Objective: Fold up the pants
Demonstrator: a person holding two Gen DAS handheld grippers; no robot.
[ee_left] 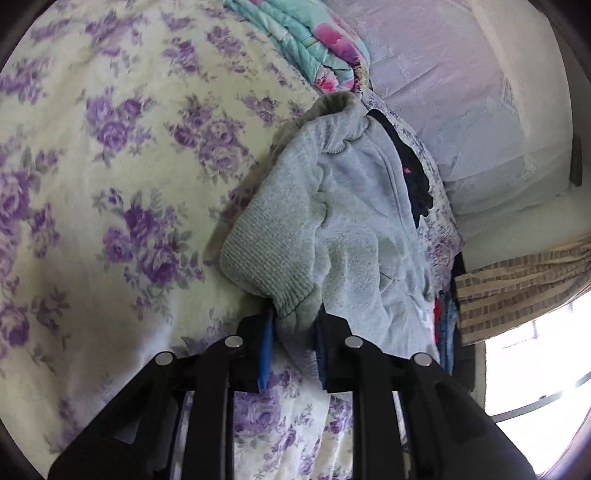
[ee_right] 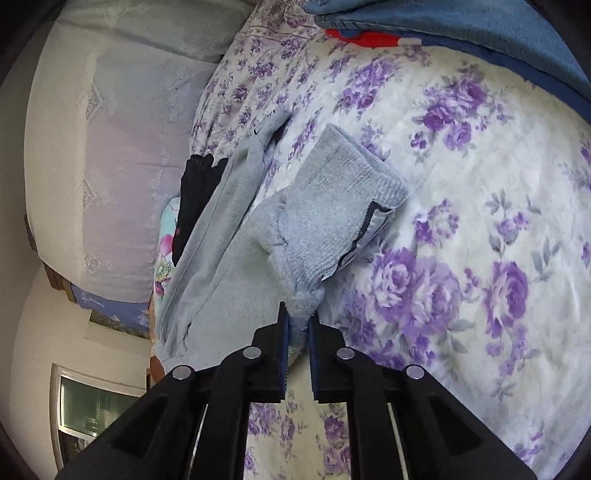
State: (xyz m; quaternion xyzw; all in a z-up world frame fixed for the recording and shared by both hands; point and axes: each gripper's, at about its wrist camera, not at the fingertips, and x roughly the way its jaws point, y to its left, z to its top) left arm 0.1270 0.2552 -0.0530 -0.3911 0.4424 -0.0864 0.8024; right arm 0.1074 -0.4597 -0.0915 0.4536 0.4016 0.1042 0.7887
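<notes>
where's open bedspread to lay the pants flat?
Free: the floral bedspread right of the grey pants in the right wrist view, bordered above by the blue garment. Crowded: between the pants and pillow, where a black item lies.

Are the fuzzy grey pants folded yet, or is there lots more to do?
Not folded yet. Done so far: both grippers have grabbed them. In hand: the left gripper is shut on the grey pants at a ribbed end, and the right gripper pinches another ribbed end. The pants hang bunched and wrinkled over the flowery bedspread. Left: spreading them flat and making every fold.
</notes>
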